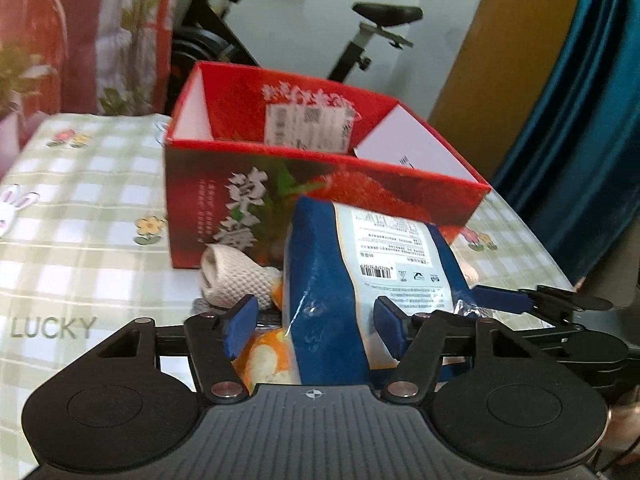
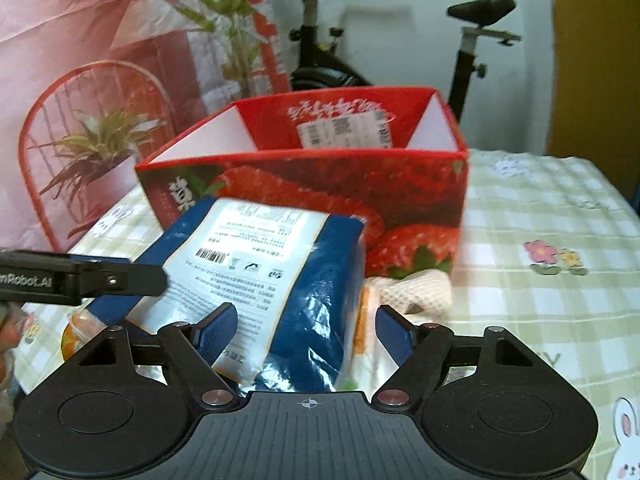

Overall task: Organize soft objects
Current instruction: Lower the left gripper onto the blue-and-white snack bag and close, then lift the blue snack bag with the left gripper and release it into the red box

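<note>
A blue and white soft package (image 1: 360,280) stands tilted in front of a red strawberry box (image 1: 304,168), open at the top. My left gripper (image 1: 316,330) is open, its jaws on either side of the package's near end. My right gripper (image 2: 306,334) is open too, around the same package (image 2: 256,272) from the other side. A cream knitted cloth (image 1: 236,280) and an orange and white soft toy (image 1: 264,360) lie beside and under the package. The cloth also shows in the right wrist view (image 2: 416,288). The box (image 2: 320,184) stands just behind.
A green checked tablecloth (image 1: 80,208) covers the table. An exercise bike (image 2: 320,40) and a potted plant (image 2: 96,152) in a red wire stand are behind it. A blue curtain (image 1: 580,120) hangs at the right. The other gripper's fingers (image 1: 532,300) reach in from the right.
</note>
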The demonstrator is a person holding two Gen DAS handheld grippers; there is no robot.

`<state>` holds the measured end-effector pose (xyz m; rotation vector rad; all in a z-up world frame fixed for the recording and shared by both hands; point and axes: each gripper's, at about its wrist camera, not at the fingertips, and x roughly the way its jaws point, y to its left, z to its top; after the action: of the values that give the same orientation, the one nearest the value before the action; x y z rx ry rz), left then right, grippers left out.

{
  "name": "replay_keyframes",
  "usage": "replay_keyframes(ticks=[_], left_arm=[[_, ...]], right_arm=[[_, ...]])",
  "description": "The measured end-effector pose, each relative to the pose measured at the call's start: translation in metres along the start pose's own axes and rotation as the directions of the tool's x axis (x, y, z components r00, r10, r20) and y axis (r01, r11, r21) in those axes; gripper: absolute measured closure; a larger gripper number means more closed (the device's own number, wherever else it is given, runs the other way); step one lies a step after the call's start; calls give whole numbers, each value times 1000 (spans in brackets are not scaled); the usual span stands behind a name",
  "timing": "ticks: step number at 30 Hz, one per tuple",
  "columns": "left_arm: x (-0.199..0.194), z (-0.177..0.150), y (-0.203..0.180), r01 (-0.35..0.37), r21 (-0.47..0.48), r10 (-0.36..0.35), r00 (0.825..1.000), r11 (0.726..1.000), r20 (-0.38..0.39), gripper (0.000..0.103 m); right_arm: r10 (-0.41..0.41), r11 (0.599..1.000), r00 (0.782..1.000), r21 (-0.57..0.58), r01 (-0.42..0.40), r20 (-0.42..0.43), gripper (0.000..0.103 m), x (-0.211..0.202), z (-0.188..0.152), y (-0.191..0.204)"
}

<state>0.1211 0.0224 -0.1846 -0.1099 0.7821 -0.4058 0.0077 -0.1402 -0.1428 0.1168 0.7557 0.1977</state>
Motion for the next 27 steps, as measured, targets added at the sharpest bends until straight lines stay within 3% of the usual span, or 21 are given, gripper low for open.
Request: replay_keyframes(ticks=[7,9,12,16,27], left_arm=[[16,6,7,73,27,-71,996,997,-45,58],[16,7,6,84,41,-82,995,996,-51,61],[12,11,1,84,78,-80,996,993,-46,66],[5,19,-2,92,92,-90,996,992,-19,69],[-24,51,-13,140,99,-149,985,985,89,69]], right_arm=[[71,997,997,-17,-72,-38,29,10,1,-5],[86,996,995,-23,-87,-48,33,11,2,-6],[100,994,994,-50,-102,-41,51,5,6,-3],[101,989,995,-112,-102,-17,65,-5,16,4],[130,967,985,-236,-101,111,66,-42,64,10]])
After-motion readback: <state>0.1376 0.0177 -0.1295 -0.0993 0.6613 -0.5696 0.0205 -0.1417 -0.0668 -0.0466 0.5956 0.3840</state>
